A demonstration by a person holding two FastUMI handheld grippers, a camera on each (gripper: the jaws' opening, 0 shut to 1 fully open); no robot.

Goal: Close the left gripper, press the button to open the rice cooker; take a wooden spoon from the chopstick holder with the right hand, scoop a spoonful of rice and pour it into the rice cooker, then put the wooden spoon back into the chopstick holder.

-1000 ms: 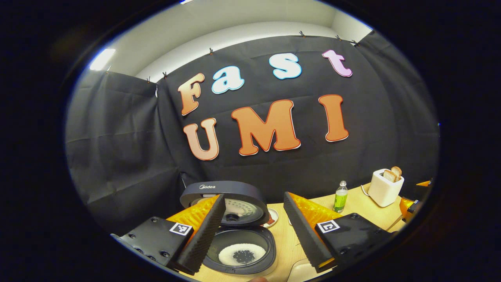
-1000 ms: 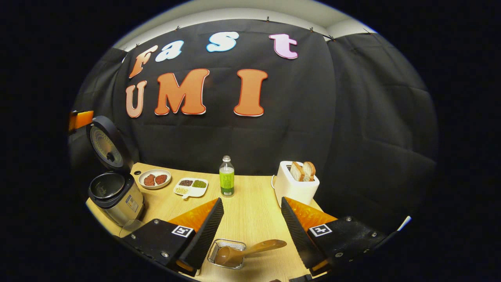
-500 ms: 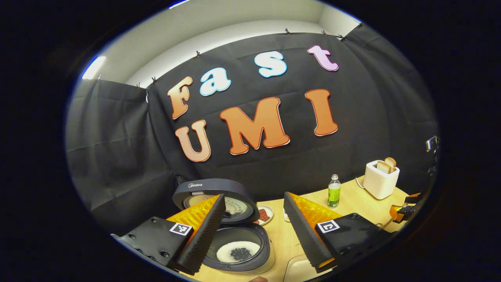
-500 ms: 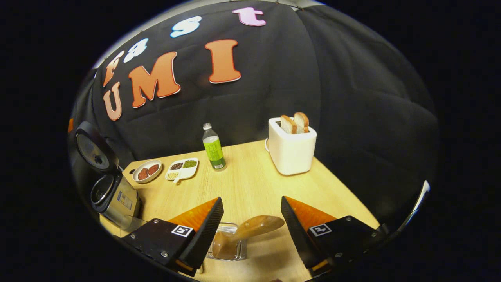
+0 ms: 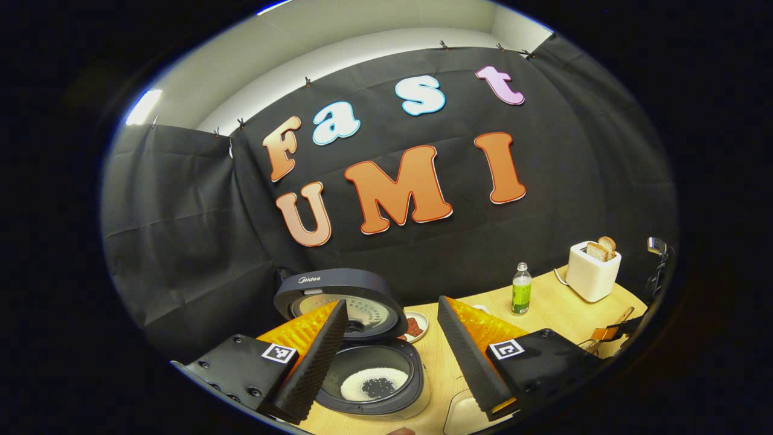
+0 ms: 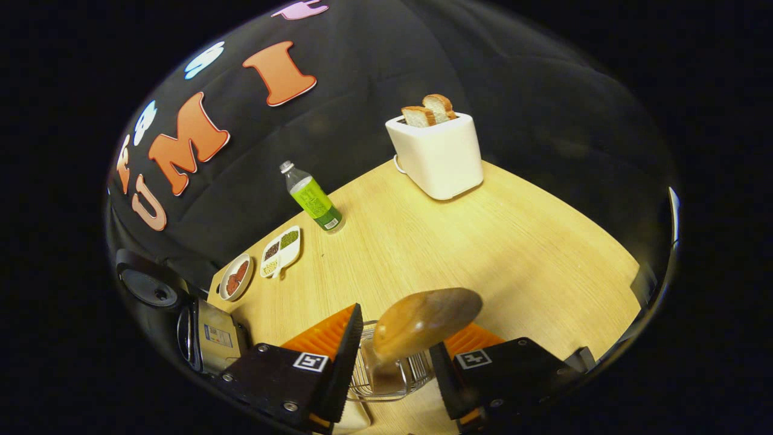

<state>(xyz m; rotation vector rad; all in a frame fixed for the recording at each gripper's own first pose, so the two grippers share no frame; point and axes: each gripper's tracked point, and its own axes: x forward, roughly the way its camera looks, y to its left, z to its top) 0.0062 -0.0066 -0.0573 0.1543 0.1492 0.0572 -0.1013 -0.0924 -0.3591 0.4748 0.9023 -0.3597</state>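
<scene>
On the pale wood-grain worktop (image 6: 459,241), the rice cooker (image 5: 374,374) is seen in the left gripper view with its round dark lid raised and a ring of white rice lying in its dark bowl, while the left gripper (image 5: 392,356) is held above it with ribbed black jaws spread. Between the jaws of the right gripper (image 6: 392,368), which are set apart on either side of it without clearly pinching it, the smooth brown wooden spoon (image 6: 423,323) is seen standing in the wire-mesh chopstick holder (image 6: 386,377). Farther back, a white boxy toaster (image 6: 438,154) holding two bread slices and a green-labelled clear bottle (image 6: 311,199) are found.
</scene>
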